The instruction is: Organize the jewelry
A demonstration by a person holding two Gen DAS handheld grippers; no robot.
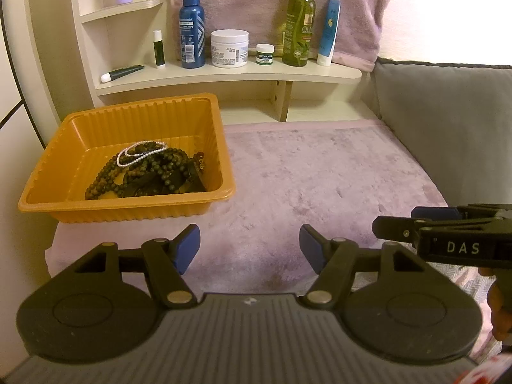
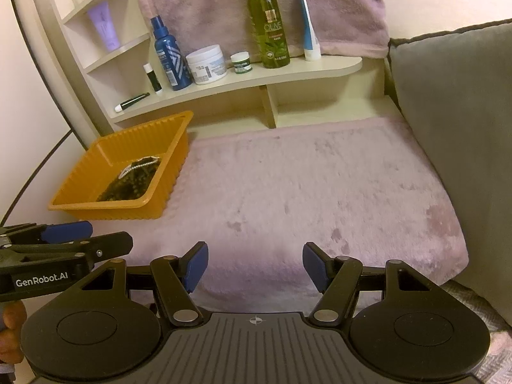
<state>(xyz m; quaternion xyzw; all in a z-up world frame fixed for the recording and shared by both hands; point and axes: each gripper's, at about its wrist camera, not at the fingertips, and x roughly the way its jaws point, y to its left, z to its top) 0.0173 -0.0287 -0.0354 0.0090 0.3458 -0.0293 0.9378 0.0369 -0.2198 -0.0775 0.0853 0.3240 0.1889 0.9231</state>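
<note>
An orange ribbed tray sits at the left on the pink fluffy cloth. It holds a pile of dark beaded necklaces with a white pearl strand on top. The tray and the beads also show in the right wrist view. My left gripper is open and empty, low over the cloth, in front and right of the tray. My right gripper is open and empty beside it, over the cloth's near edge.
A cream shelf behind the cloth carries a blue bottle, a white jar, a green spray bottle and tubes. A grey cushion borders the right side. A pink towel hangs behind.
</note>
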